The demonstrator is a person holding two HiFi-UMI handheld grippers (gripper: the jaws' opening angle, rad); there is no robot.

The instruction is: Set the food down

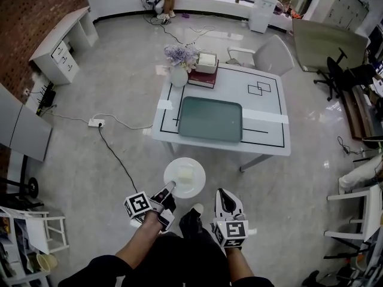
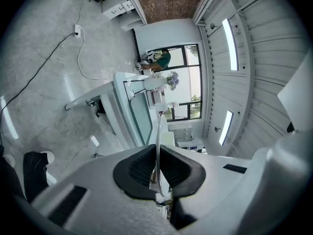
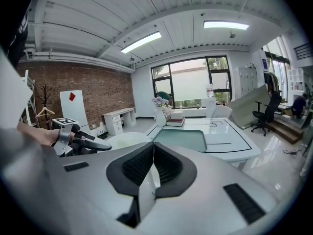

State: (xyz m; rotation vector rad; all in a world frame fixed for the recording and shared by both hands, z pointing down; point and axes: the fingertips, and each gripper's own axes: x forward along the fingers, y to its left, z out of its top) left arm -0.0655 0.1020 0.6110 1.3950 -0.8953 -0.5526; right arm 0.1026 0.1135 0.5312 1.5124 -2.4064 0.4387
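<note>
A round white plate carries a pale block of food and hangs in the air just before the white table. My left gripper is shut on the plate's near-left rim. In the left gripper view the rim runs edge-on between the black pads. My right gripper hangs to the right of the plate, shut with nothing in it; its pads meet. From the right gripper view the plate and the left gripper show at the left. A green tray lies on the table.
At the table's far-left corner stand a vase of flowers and a white box on books. Black tape lines mark the tabletop. A grey chair stands behind the table. A power strip and cable lie on the floor to the left.
</note>
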